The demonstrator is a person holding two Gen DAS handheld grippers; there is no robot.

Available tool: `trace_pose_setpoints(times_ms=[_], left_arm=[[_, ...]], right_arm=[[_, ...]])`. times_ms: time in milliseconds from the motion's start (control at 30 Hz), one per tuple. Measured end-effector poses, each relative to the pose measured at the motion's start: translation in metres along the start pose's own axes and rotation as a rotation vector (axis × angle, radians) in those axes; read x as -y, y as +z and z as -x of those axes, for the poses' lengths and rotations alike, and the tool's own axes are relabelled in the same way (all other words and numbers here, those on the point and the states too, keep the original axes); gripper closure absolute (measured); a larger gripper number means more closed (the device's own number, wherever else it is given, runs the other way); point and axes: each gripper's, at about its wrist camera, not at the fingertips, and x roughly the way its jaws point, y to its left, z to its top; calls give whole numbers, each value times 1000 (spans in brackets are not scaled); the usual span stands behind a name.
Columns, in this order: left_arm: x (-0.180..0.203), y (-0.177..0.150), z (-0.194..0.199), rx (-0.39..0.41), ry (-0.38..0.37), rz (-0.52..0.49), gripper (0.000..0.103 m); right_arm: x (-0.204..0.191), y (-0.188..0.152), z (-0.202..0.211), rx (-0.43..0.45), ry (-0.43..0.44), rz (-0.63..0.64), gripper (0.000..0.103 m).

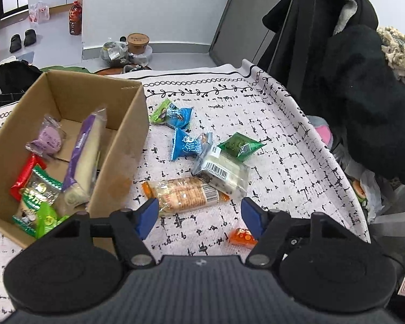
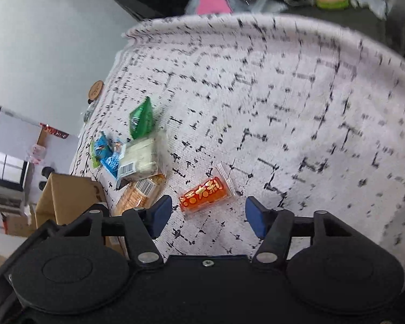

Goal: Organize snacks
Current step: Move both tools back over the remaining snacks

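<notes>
Reaching down with both grippers toward snacks that lie loose on the patterned surface.

My left gripper has its jaws about half open and empty, over the near end of the long orange-wrapped snack, which lies just beside the cardboard box. My right gripper is also about half open and holds nothing; the small orange candy packet lies just ahead of it, between the lines of the two blue pads. The right view is blurred, so I cannot say if a pad touches it already. Several snacks are in the box, others are outside it. Next, I think each gripper must go lower, close on its packet, then carry it to the box.
</notes>
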Motion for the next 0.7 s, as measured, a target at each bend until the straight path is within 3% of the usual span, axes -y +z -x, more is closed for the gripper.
trace_pose_setpoints(times_ms=[367,633,700], left_arm=[[3,9,-33,-21,16,-10,39],[6,17,-55,-16,12,-47,39],[7,17,-60,-11,14,-70,39]], right_arm=[[0,8,-25,-19,-20,-68,49],[-1,13,-41,2,-45,-89,64],[-5,13,-42,18,-55,-69,77]])
